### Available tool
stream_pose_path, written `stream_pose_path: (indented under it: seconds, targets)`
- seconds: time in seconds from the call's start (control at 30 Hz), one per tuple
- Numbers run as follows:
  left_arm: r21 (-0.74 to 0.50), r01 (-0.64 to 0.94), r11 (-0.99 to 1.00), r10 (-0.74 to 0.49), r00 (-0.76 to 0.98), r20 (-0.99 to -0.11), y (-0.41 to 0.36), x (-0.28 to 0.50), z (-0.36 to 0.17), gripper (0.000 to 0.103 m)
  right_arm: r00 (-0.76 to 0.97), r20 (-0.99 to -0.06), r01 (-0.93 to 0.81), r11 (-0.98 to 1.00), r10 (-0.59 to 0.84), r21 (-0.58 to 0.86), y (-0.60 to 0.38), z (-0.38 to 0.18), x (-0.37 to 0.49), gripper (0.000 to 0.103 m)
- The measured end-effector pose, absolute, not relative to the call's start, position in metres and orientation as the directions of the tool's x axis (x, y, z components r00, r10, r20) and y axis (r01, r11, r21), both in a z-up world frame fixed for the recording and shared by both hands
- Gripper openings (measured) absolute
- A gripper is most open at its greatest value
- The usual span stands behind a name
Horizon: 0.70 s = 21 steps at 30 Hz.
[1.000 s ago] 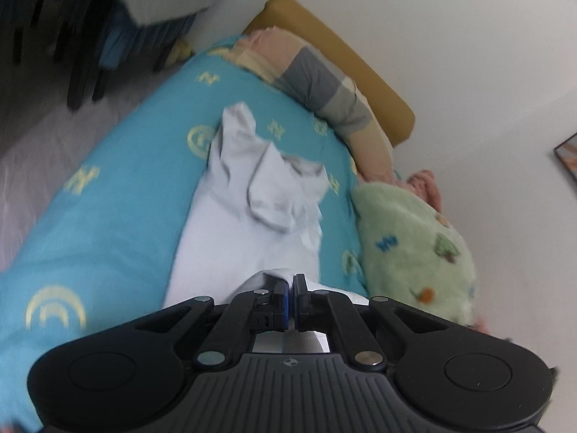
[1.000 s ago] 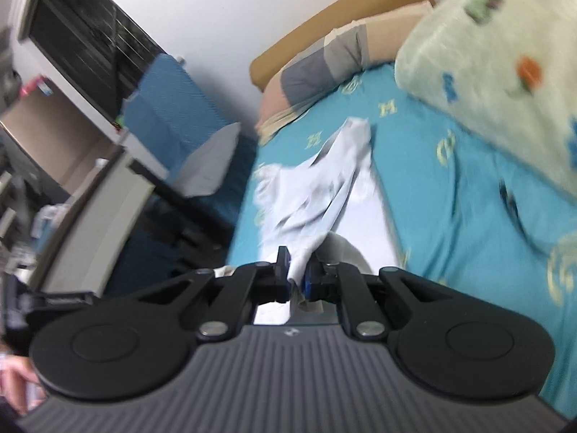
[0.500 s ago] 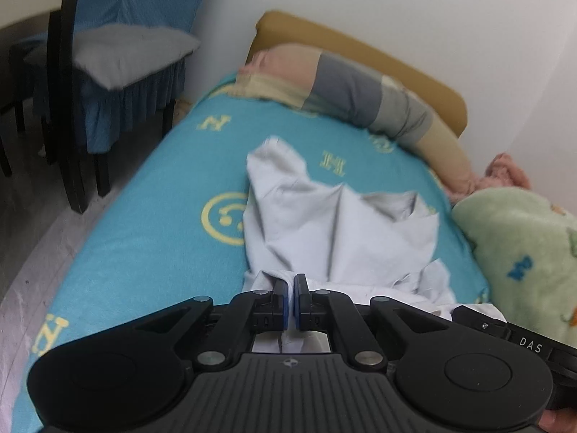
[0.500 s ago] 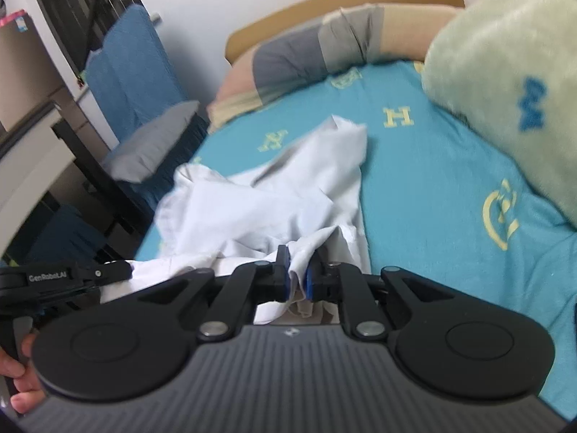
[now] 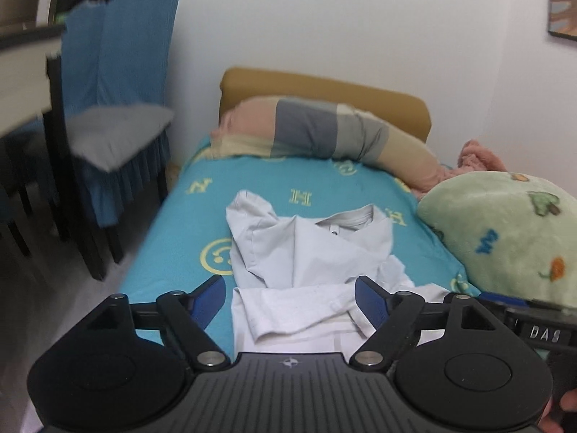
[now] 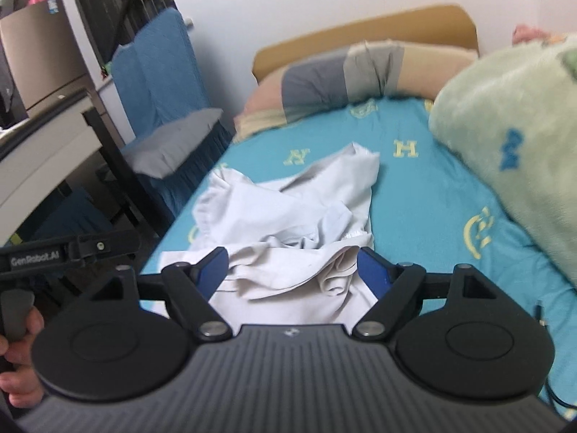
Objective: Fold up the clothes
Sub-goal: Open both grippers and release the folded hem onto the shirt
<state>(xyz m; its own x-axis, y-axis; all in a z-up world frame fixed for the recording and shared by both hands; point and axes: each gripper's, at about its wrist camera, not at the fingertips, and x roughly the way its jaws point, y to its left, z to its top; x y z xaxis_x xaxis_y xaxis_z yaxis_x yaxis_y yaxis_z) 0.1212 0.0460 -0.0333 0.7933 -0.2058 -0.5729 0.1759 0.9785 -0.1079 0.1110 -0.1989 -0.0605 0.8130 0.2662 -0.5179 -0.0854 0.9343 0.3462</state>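
**Shirt let go, fold still loose**

Both the left gripper [image 5: 290,294] and right gripper [image 6: 292,265] have just been opening and stand wide, gripping nothing. The white shirt [image 5: 310,252] lies rumpled on the bed [image 5: 180,245]; its bunched near hem could likely slump and spoil the fold

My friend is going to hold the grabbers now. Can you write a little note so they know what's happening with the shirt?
Left gripper: fingers have just been opening, nothing gripped; the cloth lies loose between them.
Right gripper: the same, just opened, not pressing on the cloth.
White shirt: on the blue bedsheet, near edge folded up over the body, collar at the far end, one sleeve sticking out, still rumpled.
Done: first fold laid down and let go.
Left: smooth it, tuck the sleeves in, fold again.
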Motion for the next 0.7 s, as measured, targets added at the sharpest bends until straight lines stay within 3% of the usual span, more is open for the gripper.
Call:
stream_pose_path:
  seconds: [0.07, 0.4, 0.7]
  targets:
    - [-0.106, 0.163, 0.981, -0.194, 0.804, -0.562, 0.047, 0.097, -0.023, 0.089, 0.827, -0.497, -0.088, 0.934, 0.263, 0.347, -0.198, -0.047, 0.091, 0.080]
    - [-0.114, 0.143, 0.983, -0.182, 0.825, -0.536, 0.058, -0.005, -0.011, 0.096, 0.892, -0.389, -0.113, 0.948, 0.229, 0.299, -0.190, -0.014, -0.016, 0.080]
    - [-0.059, 0.186, 0.981, -0.191, 0.853, -0.486, 0.044, -0.026, -0.006, 0.099, 0.873, -0.427, -0.135, 0.959, 0.235, 0.250, -0.182, -0.021, -0.025, 0.080]
